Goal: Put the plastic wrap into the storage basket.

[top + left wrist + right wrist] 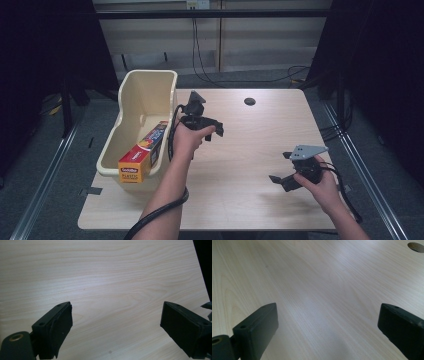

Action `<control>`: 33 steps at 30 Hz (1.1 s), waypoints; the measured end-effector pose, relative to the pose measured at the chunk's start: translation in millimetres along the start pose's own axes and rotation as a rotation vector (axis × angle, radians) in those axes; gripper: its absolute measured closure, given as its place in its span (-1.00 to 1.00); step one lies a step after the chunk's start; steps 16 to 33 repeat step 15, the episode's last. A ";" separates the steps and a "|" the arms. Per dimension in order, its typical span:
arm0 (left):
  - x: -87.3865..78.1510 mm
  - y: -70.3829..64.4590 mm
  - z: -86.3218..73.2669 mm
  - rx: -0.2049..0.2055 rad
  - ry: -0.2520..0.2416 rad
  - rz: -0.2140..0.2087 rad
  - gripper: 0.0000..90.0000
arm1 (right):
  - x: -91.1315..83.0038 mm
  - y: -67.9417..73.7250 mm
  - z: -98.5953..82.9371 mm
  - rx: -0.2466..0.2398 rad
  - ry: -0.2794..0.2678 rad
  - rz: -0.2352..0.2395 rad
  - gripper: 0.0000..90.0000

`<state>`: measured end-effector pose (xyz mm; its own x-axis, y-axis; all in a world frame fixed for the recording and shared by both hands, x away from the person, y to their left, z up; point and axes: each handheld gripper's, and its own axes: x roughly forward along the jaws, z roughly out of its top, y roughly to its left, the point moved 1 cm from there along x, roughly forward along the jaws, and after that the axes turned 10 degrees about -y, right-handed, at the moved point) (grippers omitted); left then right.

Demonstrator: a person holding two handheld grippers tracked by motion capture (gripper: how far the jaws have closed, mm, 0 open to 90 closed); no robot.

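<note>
The long orange-and-blue cardboard wrap box [145,152] is propped in the cream plastic tub [131,100], probably angled away, beside the spread, empty left gripper [212,131]; the right gripper [281,167] is likewise spread.

Light wood-grain table [235,195], pale laminate top, rectangular, standing on grey floor [45,165]. Round cable hole [249,101] near the far edge, right of centre. Cream plastic tub [131,105] sits on the left side, overhanging the left edge a bit. Cling-film box [145,157] leans in the tub's near end, one end poking over the rim. Rest of top bare.
</note>
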<state>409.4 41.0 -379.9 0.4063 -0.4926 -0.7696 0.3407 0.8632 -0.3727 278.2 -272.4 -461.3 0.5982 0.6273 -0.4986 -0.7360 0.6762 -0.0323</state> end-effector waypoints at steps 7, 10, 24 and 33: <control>6.9 -4.1 -5.6 0.022 -0.008 0.001 -0.77 | 0.8 0.4 -0.6 -0.004 0.001 0.000 -0.94; 10.3 -5.5 -9.1 0.023 -0.010 -0.018 -0.77 | 0.6 0.5 -0.8 -0.002 0.005 0.001 -0.94; 15.4 -6.8 -12.9 0.035 -0.017 -0.017 -0.78 | 0.4 -0.2 -1.5 -0.001 0.003 -0.001 -0.94; 15.4 -6.8 -12.9 0.035 -0.017 -0.017 -0.78 | 0.4 -0.2 -1.5 -0.001 0.003 -0.001 -0.94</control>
